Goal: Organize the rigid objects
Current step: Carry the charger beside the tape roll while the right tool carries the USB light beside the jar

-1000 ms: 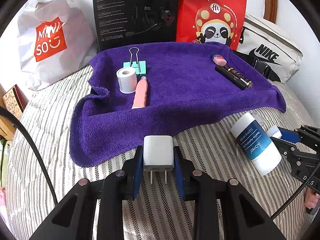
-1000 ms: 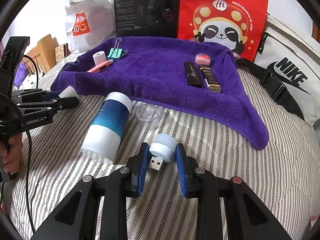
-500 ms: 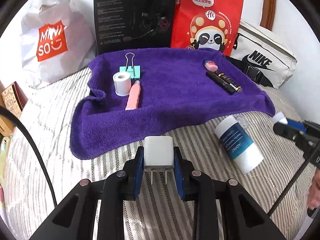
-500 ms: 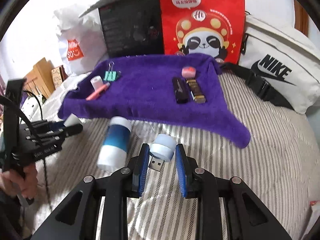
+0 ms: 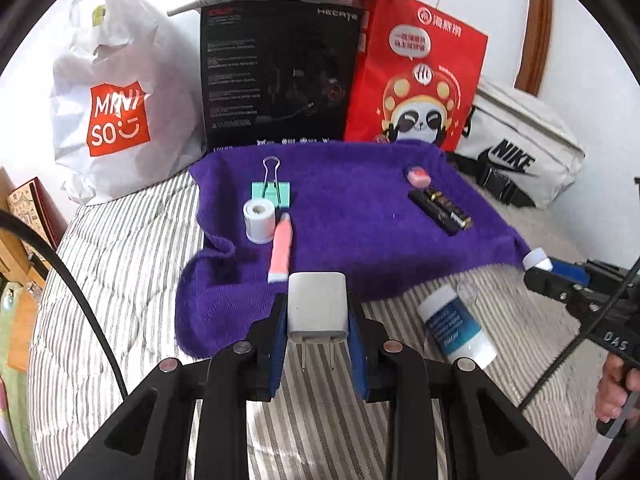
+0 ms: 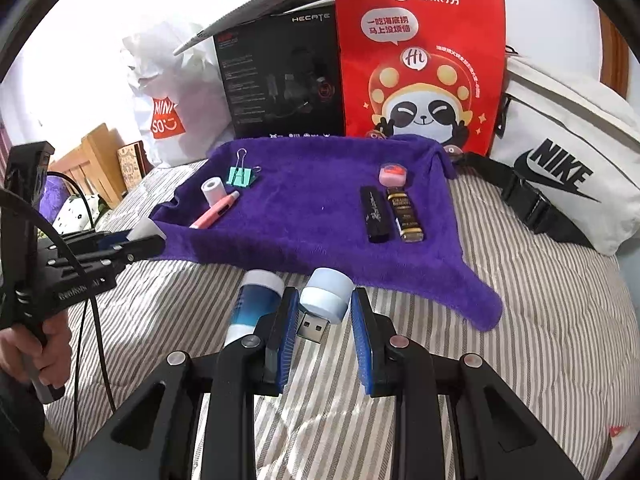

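Note:
My left gripper (image 5: 317,316) is shut on a white plug adapter (image 5: 317,305), held above the striped bed in front of the purple towel (image 5: 352,216). My right gripper (image 6: 325,312) is shut on a small pale-blue USB lamp (image 6: 325,295), also held above the bed near the towel's front edge. On the towel lie a green binder clip (image 5: 272,190), a white tape roll (image 5: 259,220), a pink pen (image 5: 281,252), a pink eraser (image 5: 418,176) and two dark tubes (image 5: 440,210). A blue-and-white bottle (image 5: 456,330) lies on the bed.
A Miniso bag (image 5: 116,112), a black headset box (image 5: 276,76), a red panda bag (image 5: 416,80) and a white Nike bag (image 5: 520,152) stand behind the towel. A clear lid (image 5: 466,290) lies by the bottle.
Both grippers have lifted and pulled back a little with their objects. The towel and bottle look farther away. The holds are unchanged.

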### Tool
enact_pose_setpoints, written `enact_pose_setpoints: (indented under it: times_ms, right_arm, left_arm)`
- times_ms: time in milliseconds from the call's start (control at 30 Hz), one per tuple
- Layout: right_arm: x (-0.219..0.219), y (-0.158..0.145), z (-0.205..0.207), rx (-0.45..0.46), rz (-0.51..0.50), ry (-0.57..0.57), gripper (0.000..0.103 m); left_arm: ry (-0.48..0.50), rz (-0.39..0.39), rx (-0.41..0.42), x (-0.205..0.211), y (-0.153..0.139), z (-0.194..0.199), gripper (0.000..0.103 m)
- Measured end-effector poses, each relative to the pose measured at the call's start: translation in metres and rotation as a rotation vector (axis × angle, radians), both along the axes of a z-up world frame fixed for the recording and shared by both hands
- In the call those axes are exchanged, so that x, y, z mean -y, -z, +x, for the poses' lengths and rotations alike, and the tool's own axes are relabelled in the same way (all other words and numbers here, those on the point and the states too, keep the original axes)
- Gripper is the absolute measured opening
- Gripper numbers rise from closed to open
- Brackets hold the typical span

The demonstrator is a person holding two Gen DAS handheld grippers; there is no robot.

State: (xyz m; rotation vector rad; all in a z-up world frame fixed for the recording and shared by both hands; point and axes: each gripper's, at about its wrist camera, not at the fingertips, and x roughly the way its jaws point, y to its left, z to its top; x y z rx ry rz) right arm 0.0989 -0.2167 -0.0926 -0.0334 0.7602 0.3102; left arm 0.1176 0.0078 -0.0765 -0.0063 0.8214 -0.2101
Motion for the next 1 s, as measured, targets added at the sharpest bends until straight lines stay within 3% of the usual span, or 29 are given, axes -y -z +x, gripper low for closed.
enact_pose_setpoints:
  times_ms: [567,1000]
  right_arm:
    - [-0.009,-0.016,0.063,0.011,-0.011,-0.024,0.027]
    - [-0.023,0.008,0.155,-0.076,-0.040,-0.053,0.027]
  left_arm:
    - [-0.043,-0.030,-0.029,-0.011,-0.002,0.046,0.026]
    - [-0.080,-0.032,-0.044,-0.029,0.004,0.068,0.026]
